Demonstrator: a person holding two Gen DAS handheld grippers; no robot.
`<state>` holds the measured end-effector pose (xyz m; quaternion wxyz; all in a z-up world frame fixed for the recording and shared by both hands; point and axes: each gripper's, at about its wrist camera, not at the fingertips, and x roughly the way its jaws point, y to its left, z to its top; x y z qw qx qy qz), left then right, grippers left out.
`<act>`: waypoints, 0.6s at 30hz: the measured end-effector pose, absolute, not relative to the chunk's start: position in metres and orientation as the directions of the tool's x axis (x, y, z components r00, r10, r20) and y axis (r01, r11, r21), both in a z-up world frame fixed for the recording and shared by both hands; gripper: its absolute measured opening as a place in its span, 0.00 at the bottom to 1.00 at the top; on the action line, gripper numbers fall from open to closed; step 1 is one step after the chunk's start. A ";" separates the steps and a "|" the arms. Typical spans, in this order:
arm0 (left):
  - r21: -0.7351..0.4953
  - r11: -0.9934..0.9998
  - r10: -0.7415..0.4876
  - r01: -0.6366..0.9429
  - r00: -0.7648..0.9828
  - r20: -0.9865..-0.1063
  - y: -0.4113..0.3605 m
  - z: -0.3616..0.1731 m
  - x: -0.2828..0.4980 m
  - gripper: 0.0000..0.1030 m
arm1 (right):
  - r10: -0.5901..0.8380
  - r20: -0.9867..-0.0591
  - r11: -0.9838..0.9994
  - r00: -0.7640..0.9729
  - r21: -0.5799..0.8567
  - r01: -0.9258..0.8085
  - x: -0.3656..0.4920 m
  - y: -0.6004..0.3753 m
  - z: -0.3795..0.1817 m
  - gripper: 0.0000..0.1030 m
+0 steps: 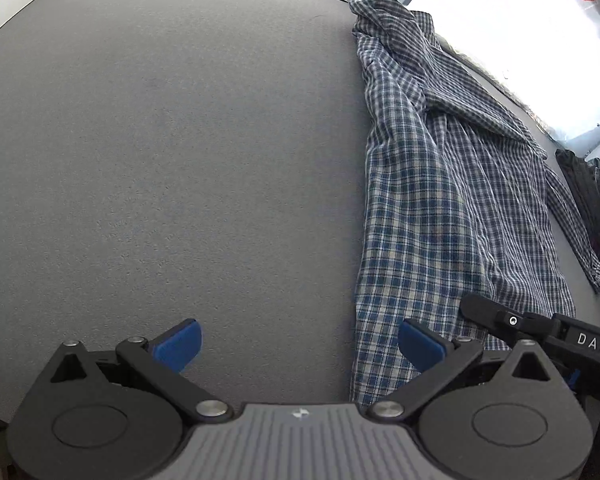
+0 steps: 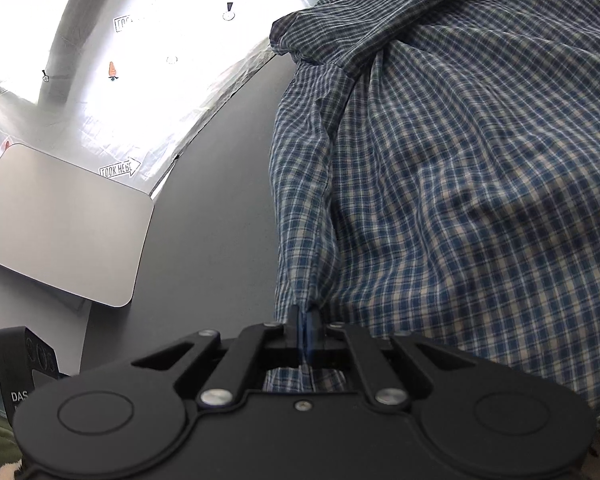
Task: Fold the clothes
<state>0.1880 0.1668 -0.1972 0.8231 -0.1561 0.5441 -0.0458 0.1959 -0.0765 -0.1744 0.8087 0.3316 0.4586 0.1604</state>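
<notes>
A blue and white checked shirt (image 1: 452, 208) lies crumpled along the right side of a grey table (image 1: 172, 168). My left gripper (image 1: 300, 346) stands open above the table, its right blue pad over the shirt's near left edge, nothing pinched. In the right wrist view the shirt (image 2: 460, 184) fills the right half, and my right gripper (image 2: 305, 326) is shut on the shirt's near hem, which rises in a taut ridge to the pads. The right gripper's black body (image 1: 540, 332) shows at the lower right of the left wrist view.
A flat grey board (image 2: 64, 224) lies at the left past the table's edge. Behind it spreads a white sheet (image 2: 148, 60) printed with small carrots and arrows. Dark clothing (image 1: 596, 204) lies heaped at the far right edge.
</notes>
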 end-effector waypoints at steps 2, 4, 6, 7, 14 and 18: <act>-0.294 0.954 -0.249 -0.061 0.383 -0.890 0.150 -0.200 0.191 1.00 | 0.549 -0.642 0.735 0.535 0.676 0.058 0.194 -0.089 -0.175 0.02; -0.272 0.962 -0.243 -0.030 0.357 -0.902 0.133 -0.204 0.194 1.00 | 0.535 -0.650 0.739 0.540 0.670 0.075 0.194 -0.100 -0.175 0.02; -0.246 0.969 -0.229 -0.009 0.338 -0.913 0.121 -0.208 0.195 1.00 | 0.524 -0.660 0.745 0.539 0.661 0.086 0.191 -0.112 -0.177 0.02; -0.235 0.972 -0.222 0.000 0.327 -0.918 0.116 -0.211 0.196 1.00 | 0.517 -0.667 0.751 0.536 0.654 0.091 0.190 -0.116 -0.178 0.02; -0.110 0.993 -0.116 0.037 0.266 -0.957 0.091 -0.225 0.201 1.00 | 0.478 -0.771 0.825 0.420 0.558 0.086 0.202 -0.114 -0.199 0.12; -0.093 0.996 -0.090 0.003 0.276 -0.957 0.090 -0.222 0.207 1.00 | 0.465 -0.773 0.842 0.431 0.537 0.056 0.209 -0.123 -0.191 0.20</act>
